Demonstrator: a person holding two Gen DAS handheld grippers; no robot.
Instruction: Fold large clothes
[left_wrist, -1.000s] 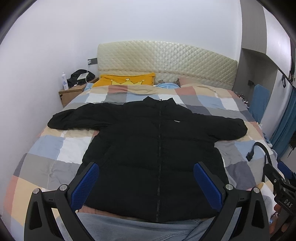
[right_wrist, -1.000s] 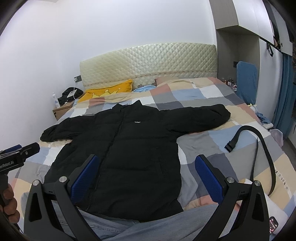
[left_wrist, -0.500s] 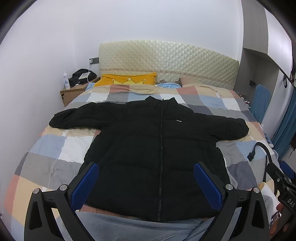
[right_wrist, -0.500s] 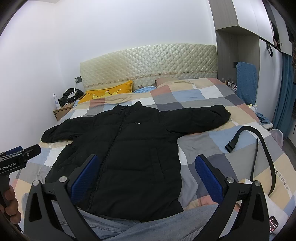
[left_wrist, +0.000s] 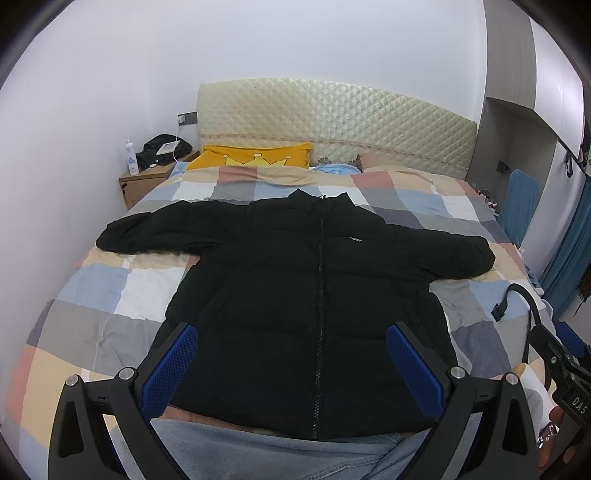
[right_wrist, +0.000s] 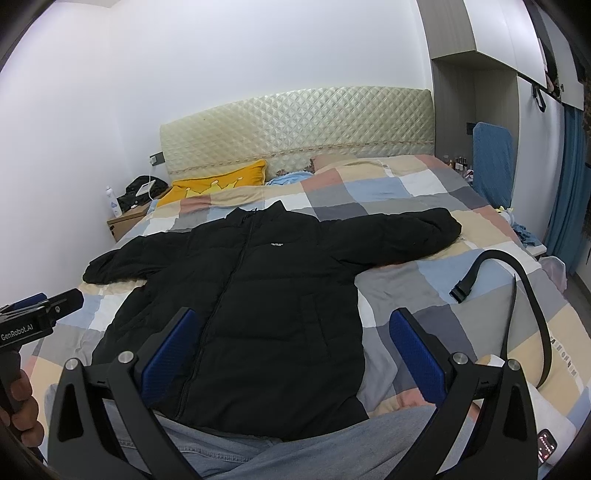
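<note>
The black jacket (left_wrist: 314, 295) is laid flat on the checked blanket (left_wrist: 110, 302) of the bed, zipped up, with both sleeves spread out to the sides. Nothing is folded yet, so the first fold is judged to be a sleeve. A sleeve should be pinched near its end, lifted a little, and laid across the chest so the puffy cloth is kept smooth. The black belt (right_wrist: 517, 295) on the right side should be left alone.

The left gripper (left_wrist: 291, 363) is held low over the bottom hem, fingers wide apart, nothing held. The right gripper (right_wrist: 291, 354) is held the same way, beside it, also wide apart and empty.
</note>
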